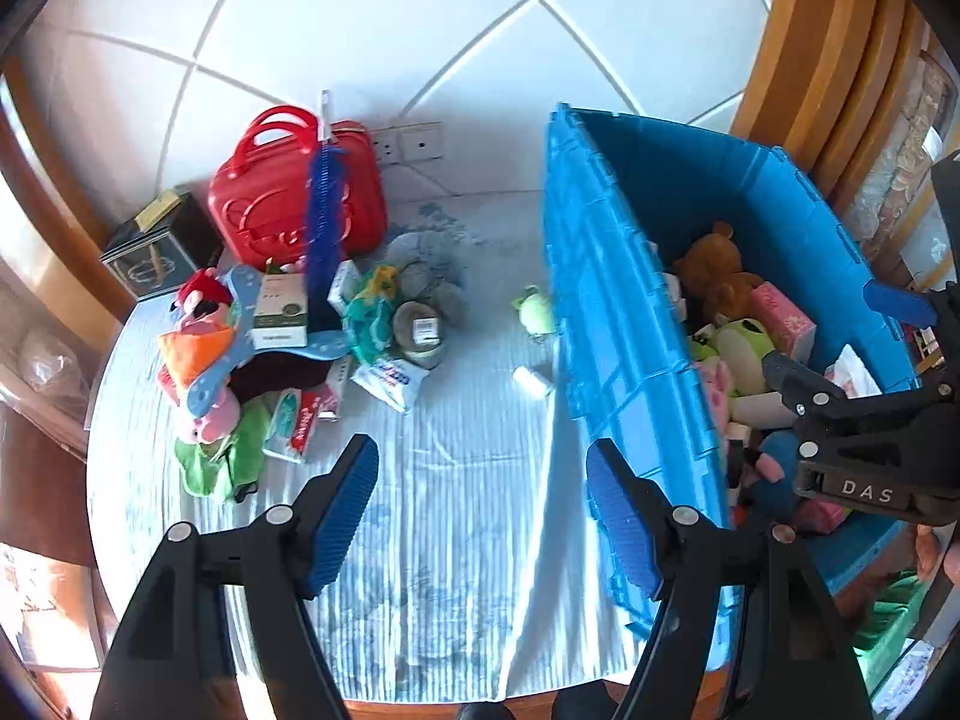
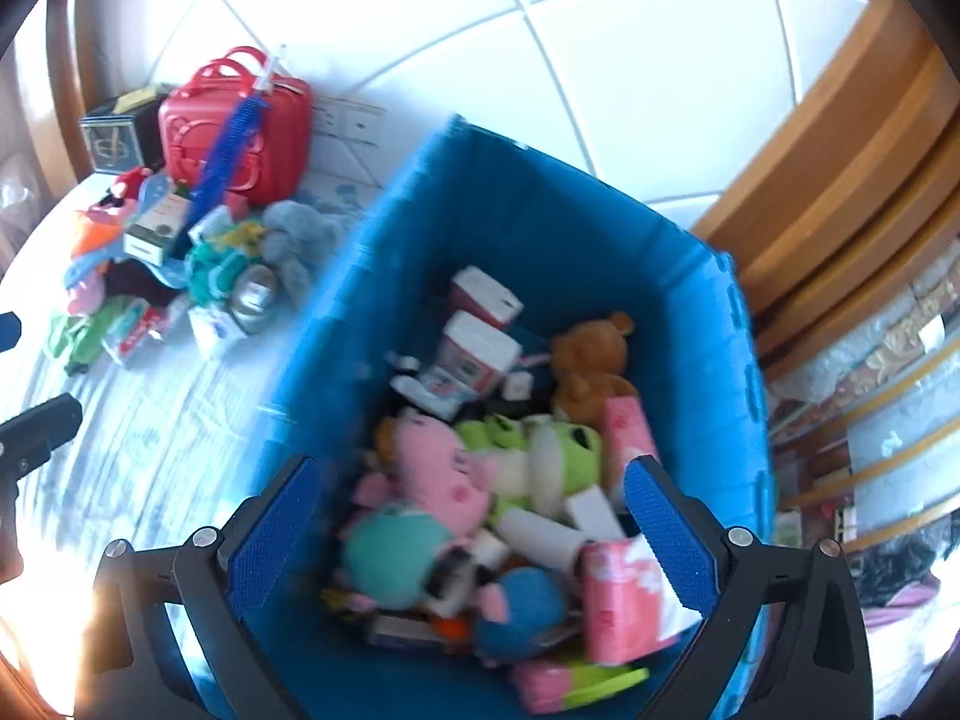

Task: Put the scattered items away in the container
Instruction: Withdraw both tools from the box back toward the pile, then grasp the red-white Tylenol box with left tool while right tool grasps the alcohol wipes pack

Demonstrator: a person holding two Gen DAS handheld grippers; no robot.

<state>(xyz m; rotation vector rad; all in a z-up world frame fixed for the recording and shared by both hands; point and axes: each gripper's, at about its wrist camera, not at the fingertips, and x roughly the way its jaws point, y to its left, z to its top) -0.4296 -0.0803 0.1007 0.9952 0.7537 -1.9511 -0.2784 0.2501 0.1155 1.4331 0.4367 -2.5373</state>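
A blue plastic crate (image 1: 606,300) stands on the right of the table and holds several toys and packs, among them a brown bear (image 2: 591,372), a pink pig plush (image 2: 444,474) and a green frog plush (image 2: 540,456). My right gripper (image 2: 471,540) hangs open above these, gripping nothing. My left gripper (image 1: 480,522) is open and empty over the striped cloth (image 1: 456,540), left of the crate. A pile of scattered items (image 1: 270,348) lies at the far left. A small green toy (image 1: 534,309) and a white bottle (image 1: 533,381) lie beside the crate wall.
A red carry case (image 1: 288,192) with a blue brush (image 1: 324,204) leaning on it and a black box (image 1: 156,246) stand behind the pile. A white tiled wall is at the back. Wooden furniture (image 1: 828,60) flanks the crate on the right.
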